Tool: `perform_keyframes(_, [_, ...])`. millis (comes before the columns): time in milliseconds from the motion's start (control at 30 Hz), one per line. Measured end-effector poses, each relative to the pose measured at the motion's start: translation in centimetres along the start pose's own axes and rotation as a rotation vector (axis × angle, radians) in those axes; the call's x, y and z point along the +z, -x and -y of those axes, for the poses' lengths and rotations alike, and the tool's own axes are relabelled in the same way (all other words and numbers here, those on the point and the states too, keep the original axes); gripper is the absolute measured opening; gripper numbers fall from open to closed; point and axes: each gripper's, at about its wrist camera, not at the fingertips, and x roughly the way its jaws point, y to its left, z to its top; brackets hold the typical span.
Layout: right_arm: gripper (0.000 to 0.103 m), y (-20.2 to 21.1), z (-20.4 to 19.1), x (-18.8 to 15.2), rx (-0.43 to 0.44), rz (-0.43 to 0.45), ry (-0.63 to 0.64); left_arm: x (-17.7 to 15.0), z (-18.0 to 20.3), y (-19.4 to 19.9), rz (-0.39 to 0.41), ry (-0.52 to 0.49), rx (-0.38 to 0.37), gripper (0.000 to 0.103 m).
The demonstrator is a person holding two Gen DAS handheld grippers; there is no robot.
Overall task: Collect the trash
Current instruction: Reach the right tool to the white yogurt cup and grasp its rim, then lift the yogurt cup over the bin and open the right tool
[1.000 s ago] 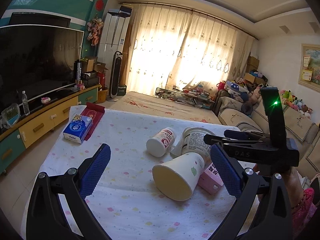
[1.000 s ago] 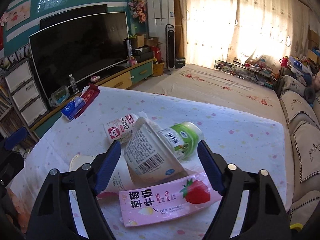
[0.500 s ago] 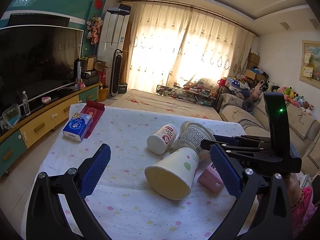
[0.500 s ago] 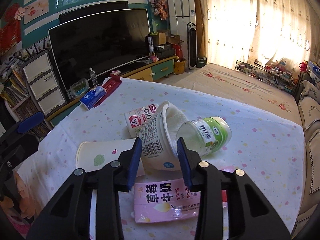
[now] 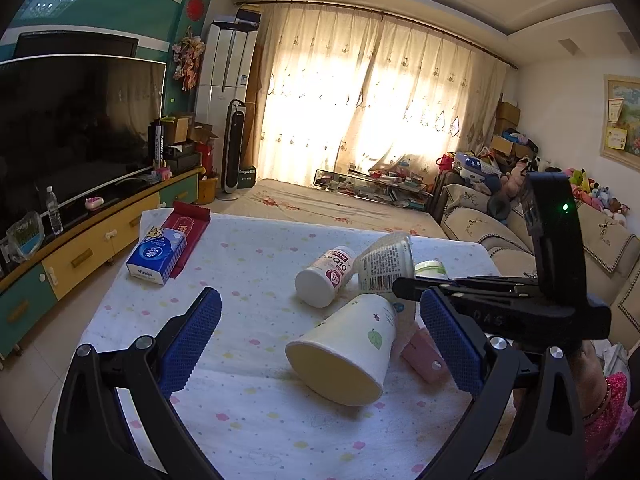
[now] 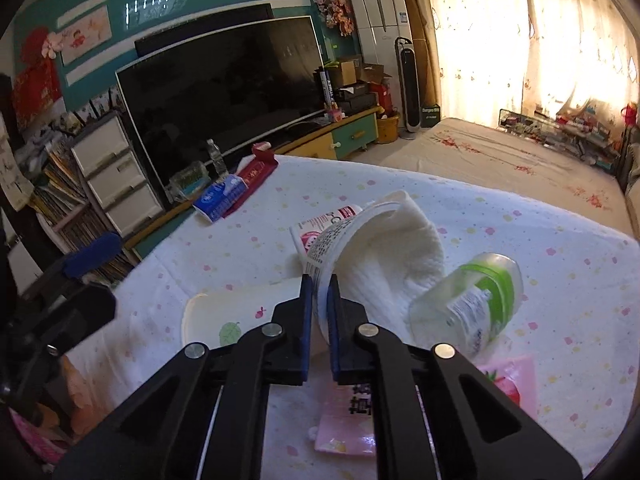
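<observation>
Dotted white tablecloth [image 5: 248, 272] fronts a television [image 5: 76, 128]; right hand-held gripper [image 6: 319, 296] just clamped the yogurt tub [image 6: 344, 236], left hand-held gripper [image 5: 320, 332] apart.

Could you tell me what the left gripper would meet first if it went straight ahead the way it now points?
Probably the toppled paper cup. The left gripper stands open, and the cup lies between its pads and slightly ahead, mouth toward the camera. The bare tablecloth fills the left of the gap; depth is uncertain.
</observation>
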Motion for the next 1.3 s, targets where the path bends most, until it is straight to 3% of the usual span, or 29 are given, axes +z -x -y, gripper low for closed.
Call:
perform_keyframes(333, [0.005,4.7,4.4,1.0,0.396,0.108,-0.325,-0.1,-0.2,-0.1,-0.002,0.002,0.009,0.098])
perform_keyframes(467, [0.005,6.7,4.2,1.6,0.487,0.152,-0.344,-0.1,-0.1,-0.2,-0.002,-0.007,0.011,0.098])
perform_keyframes(600, [0.005,9.3,3.0,2.2,0.511,0.2,-0.302,-0.1,-0.1,-0.3,-0.004,-0.012,0.012,0.098])
perform_keyframes(833, [0.005,14.6,0.3,2.6,0.457,0.282,-0.227,-0.2,0.0,-0.2,-0.007,-0.01,0.01,0.098])
perform_keyframes(1000, [0.005,19.3,0.0,0.6,0.353,0.344,-0.237,-0.2,0.2,-0.2,-0.006,-0.015,0.009,0.098])
perform_keyframes(1133, [0.005,24.0,1.3,-2.7,0.182,0.406,-0.278,-0.2,0.2,-0.1,-0.004,-0.018,0.009,0.098])
perform_keyframes(1300, [0.005,30.4,3.5,-8.5,-0.102,0.466,-0.366,-0.2,0.3,0.0,-0.004,-0.022,0.008,0.098])
